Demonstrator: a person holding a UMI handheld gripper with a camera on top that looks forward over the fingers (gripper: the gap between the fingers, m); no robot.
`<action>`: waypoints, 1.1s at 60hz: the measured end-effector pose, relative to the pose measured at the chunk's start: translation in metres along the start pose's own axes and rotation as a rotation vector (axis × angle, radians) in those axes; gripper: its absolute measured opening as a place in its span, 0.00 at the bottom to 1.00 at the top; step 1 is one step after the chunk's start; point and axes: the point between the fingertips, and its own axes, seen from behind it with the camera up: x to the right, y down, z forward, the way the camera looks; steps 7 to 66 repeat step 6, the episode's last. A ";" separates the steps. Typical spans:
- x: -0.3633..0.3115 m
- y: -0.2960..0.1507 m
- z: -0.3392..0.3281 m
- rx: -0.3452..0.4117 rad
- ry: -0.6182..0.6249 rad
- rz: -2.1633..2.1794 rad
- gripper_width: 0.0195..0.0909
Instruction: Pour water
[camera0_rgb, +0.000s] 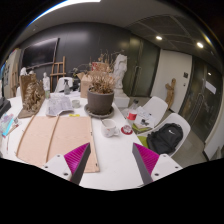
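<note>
Tool (108, 163) spread wide, magenta pads (76, 157) facing each other, nothing pinched, only bare white worktop (112, 150) between the fingers. Just beyond the left finger, two pale wooden boards (50, 136) lying flat. Farther off, centre, a dark round pot of dried brown plant (99, 96). Right of that, a small red cup (131, 116), and near right a black backpack (167, 138). Far left, a clear plastic bottle (46, 82) standing upright; contents cannot be told.

No text, label, brand or number can be read anywhere here (any print is too small to tell).
</note>
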 end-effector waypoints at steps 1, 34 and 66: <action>-0.001 0.000 0.000 0.001 0.002 -0.006 0.93; -0.009 0.000 -0.006 -0.002 -0.014 -0.017 0.92; -0.009 0.000 -0.006 -0.002 -0.014 -0.017 0.92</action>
